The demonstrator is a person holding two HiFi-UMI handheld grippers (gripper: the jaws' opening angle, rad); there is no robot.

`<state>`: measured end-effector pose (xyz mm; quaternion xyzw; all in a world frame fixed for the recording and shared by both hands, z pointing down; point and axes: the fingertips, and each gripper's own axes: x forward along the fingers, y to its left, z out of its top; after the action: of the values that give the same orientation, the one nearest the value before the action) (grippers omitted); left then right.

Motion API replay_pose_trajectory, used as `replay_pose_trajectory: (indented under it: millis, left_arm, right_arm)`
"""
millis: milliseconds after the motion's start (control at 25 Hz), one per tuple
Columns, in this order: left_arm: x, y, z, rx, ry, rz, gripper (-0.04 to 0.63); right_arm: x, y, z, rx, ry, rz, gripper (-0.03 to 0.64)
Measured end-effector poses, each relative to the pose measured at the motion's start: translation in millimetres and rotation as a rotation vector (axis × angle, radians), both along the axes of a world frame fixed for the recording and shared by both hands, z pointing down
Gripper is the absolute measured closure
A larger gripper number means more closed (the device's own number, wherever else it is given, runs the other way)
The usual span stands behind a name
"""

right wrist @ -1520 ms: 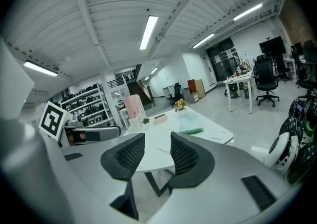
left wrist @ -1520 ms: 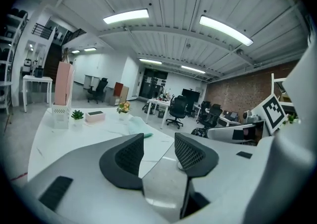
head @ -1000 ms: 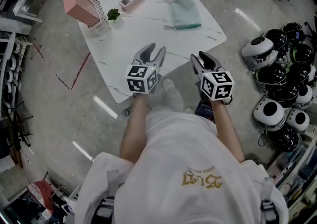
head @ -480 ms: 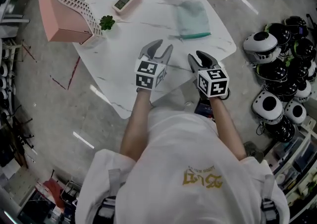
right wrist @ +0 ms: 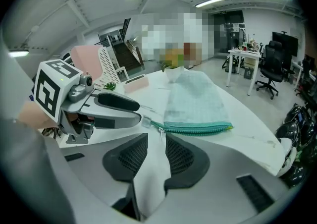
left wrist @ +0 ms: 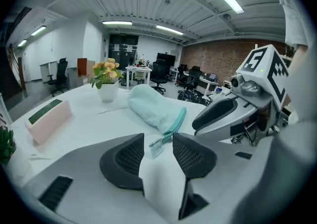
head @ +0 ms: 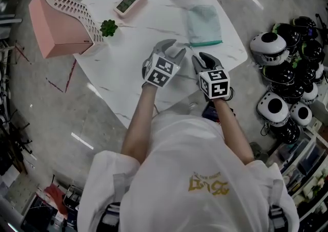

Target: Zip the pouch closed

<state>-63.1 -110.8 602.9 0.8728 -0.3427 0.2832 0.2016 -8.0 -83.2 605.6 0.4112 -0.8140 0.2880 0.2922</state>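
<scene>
- Right gripper view: my empty right tongs [right wrist: 156, 136] are closing toward the small metal zipper pull [right wrist: 160, 129] of the mint-green fabric pouch [right wrist: 198, 99].
- My left tongs [left wrist: 158, 138], opening and empty, should pin the clear end tab [left wrist: 154, 147] first.

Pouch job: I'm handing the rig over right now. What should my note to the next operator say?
Left gripper: jaws opening, nothing gripped; the near end of the zip sits just ahead of them.
Right gripper: jaws closing, nothing gripped; aimed at the zip.
Pouch: flat on the table, zip edge toward the grippers.
Done: grippers at the zip, no grip yet.
To do: hold one end, likely pull the slider along.
</scene>
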Motion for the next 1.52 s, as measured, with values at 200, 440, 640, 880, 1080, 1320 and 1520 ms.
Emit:
replay_pose_trajectory:
  millis: [200, 440, 640, 880, 1080, 1320, 1520]
  left_arm:
    - [4, 0, 14, 0.006, -0.028, 0.056, 0.410]
    - [11, -6, 25, 0.073, -0.076, 0.120, 0.420]
    - [17, -5, 31, 0.056, -0.075, 0.152, 0.408]
    - [18, -4, 32, 0.061, -0.092, 0.160, 0.403]
    - [16, -5, 29, 0.090, -0.101, 0.150, 0.401]
    - [22, 2, 31, 0.065, -0.113, 0.187, 0.383]
    - [30, 13, 38, 0.084, -0.193, 0.266, 0.383]
  right_arm:
    - [-9, -13, 15, -0.004, 0.056, -0.030, 0.494]
    - [-15, -21, 29, -0.009, 0.121, -0.062, 0.508]
    - [-16, -24, 36, -0.007, 0.159, -0.059, 0.543]
    - [-21, -21, 36, 0.013, 0.189, -0.107, 0.597]
    - [-20, -20, 34, 0.020, 0.199, -0.143, 0.600]
    - [-18, -18, 31, -0.005, 0.178, -0.187, 0.598]
    - [-8, -12, 29, -0.021, 0.184, -0.218, 0.600]
